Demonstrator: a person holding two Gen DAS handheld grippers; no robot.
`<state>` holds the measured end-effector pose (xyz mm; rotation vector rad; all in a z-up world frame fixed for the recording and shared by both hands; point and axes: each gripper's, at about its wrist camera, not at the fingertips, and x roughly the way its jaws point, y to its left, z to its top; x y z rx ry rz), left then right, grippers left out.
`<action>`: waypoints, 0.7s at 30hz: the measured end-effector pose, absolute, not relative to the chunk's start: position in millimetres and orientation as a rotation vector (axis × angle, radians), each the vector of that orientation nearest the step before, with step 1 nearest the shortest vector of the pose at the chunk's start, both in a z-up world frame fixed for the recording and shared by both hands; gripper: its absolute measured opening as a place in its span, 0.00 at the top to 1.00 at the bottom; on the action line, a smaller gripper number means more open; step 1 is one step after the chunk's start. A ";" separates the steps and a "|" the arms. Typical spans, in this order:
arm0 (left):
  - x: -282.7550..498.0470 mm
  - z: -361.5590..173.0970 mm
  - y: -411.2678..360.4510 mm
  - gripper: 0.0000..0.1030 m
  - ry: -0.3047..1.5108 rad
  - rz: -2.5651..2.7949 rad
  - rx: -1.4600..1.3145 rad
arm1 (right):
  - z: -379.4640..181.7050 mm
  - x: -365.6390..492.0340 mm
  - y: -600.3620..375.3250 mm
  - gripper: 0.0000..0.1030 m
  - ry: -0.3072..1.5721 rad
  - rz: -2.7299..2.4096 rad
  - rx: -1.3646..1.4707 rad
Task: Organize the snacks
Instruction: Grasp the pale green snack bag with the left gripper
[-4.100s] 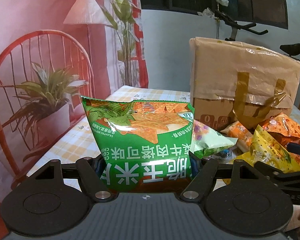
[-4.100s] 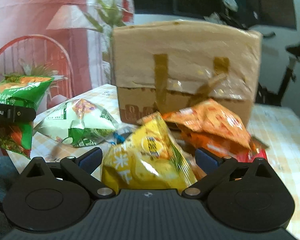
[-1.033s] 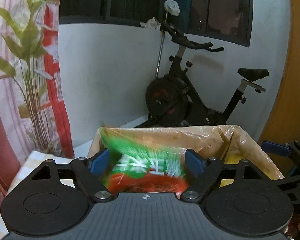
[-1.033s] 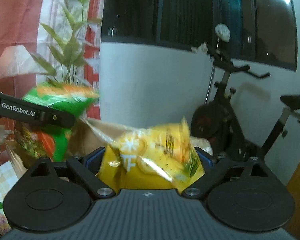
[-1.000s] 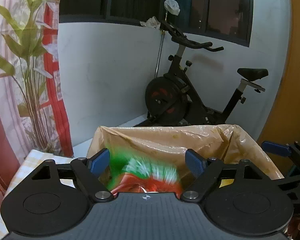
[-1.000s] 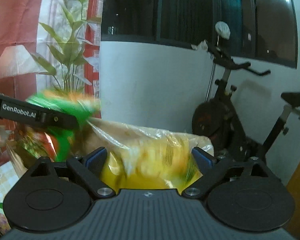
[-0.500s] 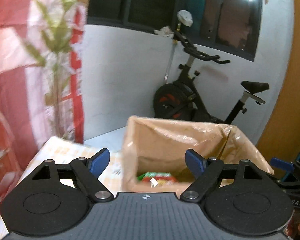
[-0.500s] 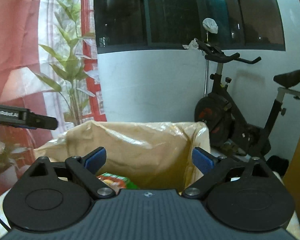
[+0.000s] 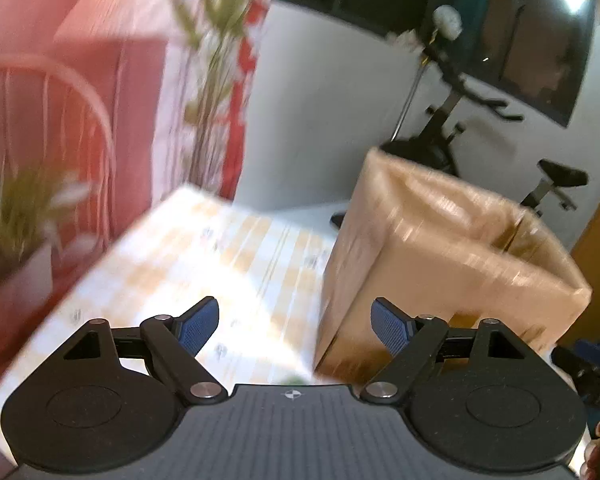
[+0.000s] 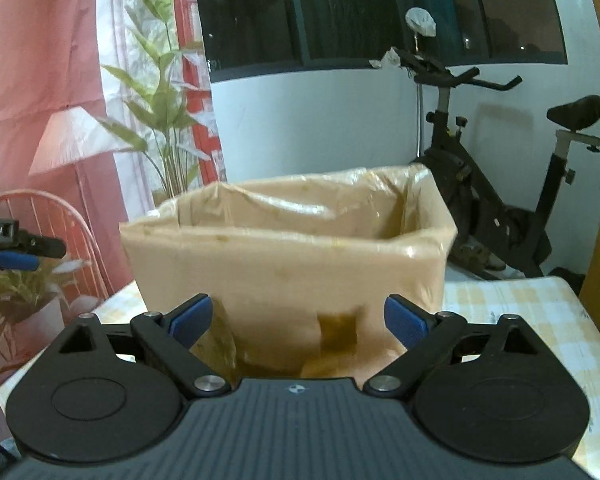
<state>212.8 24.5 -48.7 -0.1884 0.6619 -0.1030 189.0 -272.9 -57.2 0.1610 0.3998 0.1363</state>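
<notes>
A tall brown box lined with a plastic bag [image 10: 284,256] stands on the checked table; in the blurred left wrist view the box [image 9: 440,248] sits to the right. Its inside is hidden from both cameras, and no snack bag shows. My left gripper [image 9: 294,322] is open and holds nothing, hanging over the tablecloth just left of the box. My right gripper [image 10: 298,322] is open too, with nothing in it, facing the box's near wall. The left gripper's fingers [image 10: 20,258] show at the left edge of the right wrist view.
The checked tablecloth [image 9: 204,264] spreads left of the box, and more of the tablecloth [image 10: 520,308] lies right of it. An exercise bike [image 10: 500,184] stands behind by the white wall. A red wire chair with a plant [image 10: 32,280] is at the left.
Both snack bags dropped out of the grippers into the box. Both grippers then drew back and lower, the left swinging leftward so the box's opening is out of sight.
</notes>
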 end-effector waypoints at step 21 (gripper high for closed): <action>228.0 -117.2 38.9 0.18 0.742 -0.309 -0.088 | -89.9 181.4 -268.0 0.08 0.485 0.136 0.190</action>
